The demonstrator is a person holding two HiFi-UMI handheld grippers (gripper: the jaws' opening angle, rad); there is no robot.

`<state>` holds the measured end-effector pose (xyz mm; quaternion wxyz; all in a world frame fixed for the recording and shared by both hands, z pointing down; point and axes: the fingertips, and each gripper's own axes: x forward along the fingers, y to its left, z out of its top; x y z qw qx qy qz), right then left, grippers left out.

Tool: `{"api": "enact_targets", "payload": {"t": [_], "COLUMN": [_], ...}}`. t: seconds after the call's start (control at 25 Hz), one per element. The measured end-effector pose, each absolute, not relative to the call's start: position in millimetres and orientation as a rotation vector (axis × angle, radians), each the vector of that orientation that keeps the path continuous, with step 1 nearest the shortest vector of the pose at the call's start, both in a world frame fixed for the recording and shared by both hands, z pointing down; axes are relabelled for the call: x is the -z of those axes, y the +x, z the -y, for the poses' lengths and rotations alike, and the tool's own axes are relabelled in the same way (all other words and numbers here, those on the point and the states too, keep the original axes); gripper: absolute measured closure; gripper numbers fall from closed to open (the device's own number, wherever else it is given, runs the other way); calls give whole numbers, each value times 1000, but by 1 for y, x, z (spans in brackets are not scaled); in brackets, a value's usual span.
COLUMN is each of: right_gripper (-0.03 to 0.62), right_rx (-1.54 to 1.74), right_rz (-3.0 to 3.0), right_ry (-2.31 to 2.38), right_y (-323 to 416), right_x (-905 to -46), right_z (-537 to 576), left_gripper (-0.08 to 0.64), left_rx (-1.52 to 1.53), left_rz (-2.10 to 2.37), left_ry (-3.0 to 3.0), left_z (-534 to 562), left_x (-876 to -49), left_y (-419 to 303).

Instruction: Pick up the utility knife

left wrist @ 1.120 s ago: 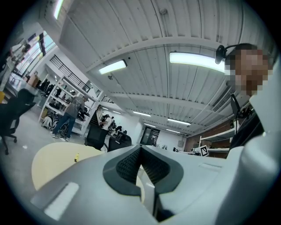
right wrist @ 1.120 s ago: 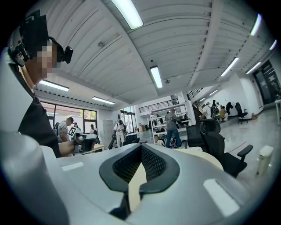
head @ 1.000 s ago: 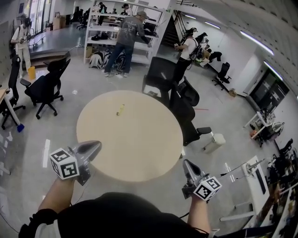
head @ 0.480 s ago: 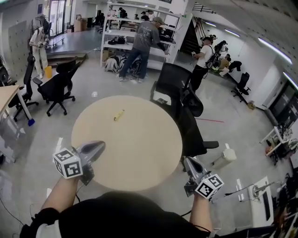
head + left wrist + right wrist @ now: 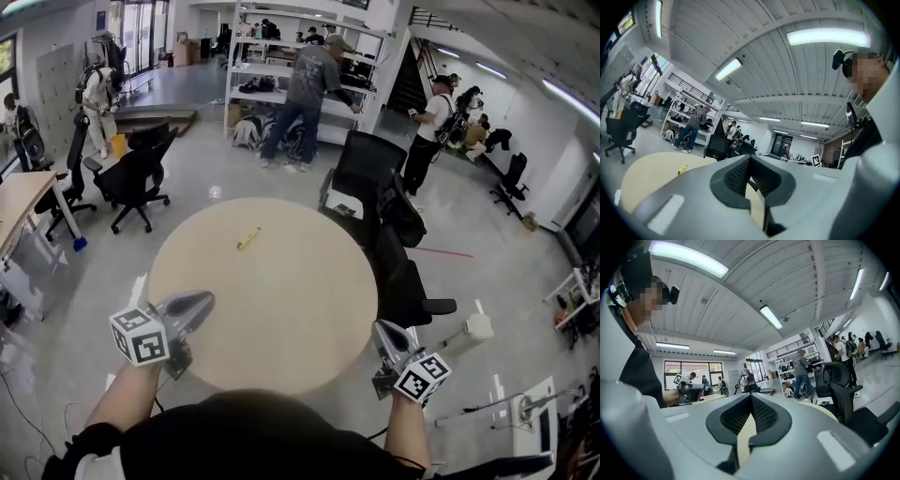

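Observation:
The yellow utility knife (image 5: 248, 238) lies alone on the far left part of the round beige table (image 5: 281, 309); it also shows small in the left gripper view (image 5: 682, 169). My left gripper (image 5: 208, 300) hovers over the table's near left edge, shut and empty, well short of the knife. In its own view the left gripper (image 5: 750, 157) has its jaws closed together. My right gripper (image 5: 379, 327) sits at the table's near right edge, also shut with nothing in it; the right gripper (image 5: 751, 396) points level past the table rim.
Black office chairs (image 5: 380, 202) crowd the table's far right side, and another chair (image 5: 141, 173) stands off to the left. A wooden desk (image 5: 19, 202) is at the far left. A white bin (image 5: 476, 327) stands on the floor to the right. People stand by shelves (image 5: 300, 56) behind.
The whole scene has slid as the person moved: the table and knife sit a little lower and nearer in the head view. Both grippers travelled along, still shut and empty.

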<state>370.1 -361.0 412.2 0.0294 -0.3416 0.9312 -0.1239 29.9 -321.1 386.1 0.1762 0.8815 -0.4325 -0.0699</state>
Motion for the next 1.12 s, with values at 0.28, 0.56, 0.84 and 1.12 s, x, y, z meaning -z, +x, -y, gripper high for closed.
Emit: {"api": "enact_targets", "payload": {"t": [0.28,0.56,0.84,1.12], "right_gripper": [578,577,578,577], "right_rx": [359,349,396,379], "right_rz": [-2873,-2807,-2805,-2909], "right_ry": [-1130,-1242,-1269,-1181], "right_y": [331,259,210,238], "right_x": [-409,-387,-392,-412], "right_z": [399,444,480,518], "left_gripper": [565,565,565,565], "left_rx": [242,267,226,238], "left_rz": [1150,1057,1037,1169], "left_ry": [2518,2577,2558,2491], "left_z": [369,433,472,486], "left_x": [-398,-392,-415,-426], "left_y": [-11,-92,-143,-116]}}
